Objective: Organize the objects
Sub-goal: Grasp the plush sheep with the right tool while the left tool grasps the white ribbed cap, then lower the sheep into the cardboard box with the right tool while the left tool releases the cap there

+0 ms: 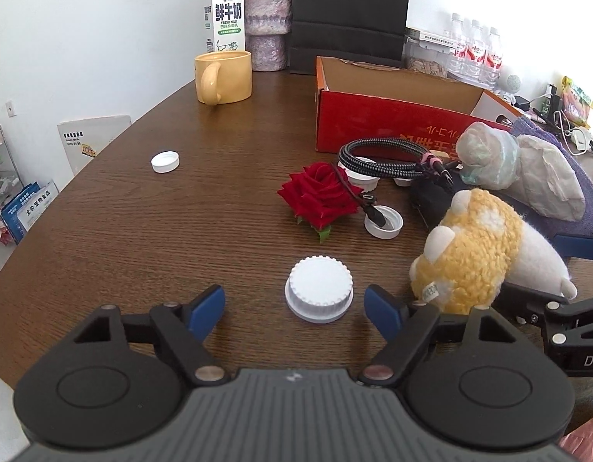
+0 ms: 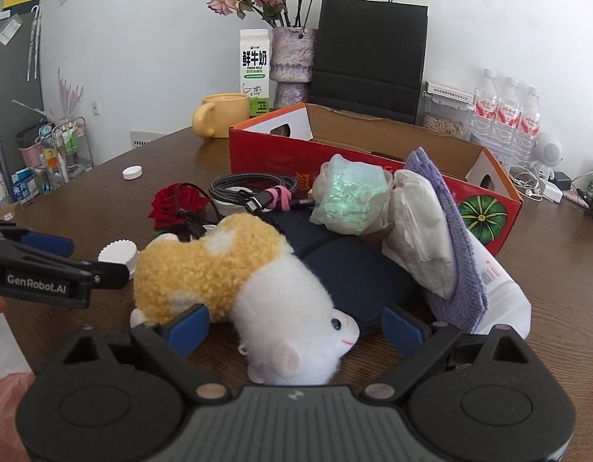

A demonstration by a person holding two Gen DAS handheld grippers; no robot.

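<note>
White cap [image 1: 319, 293] lies on the table [image 1: 142, 231] between my left gripper's [image 1: 294, 313] spread fingers, neither pad touching it. Just right of the cap lies the plush [image 2: 235, 281], its white head between my right gripper's [image 2: 294, 331] spread fingers. Beyond the cap sit a red rose [image 1: 319, 194], a coiled cable [image 1: 389, 156] and the red box [image 1: 389, 115].

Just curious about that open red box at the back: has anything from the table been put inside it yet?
Cannot tell: the red box shows only bare cardboard walls, and its floor is hidden in both views.
</note>
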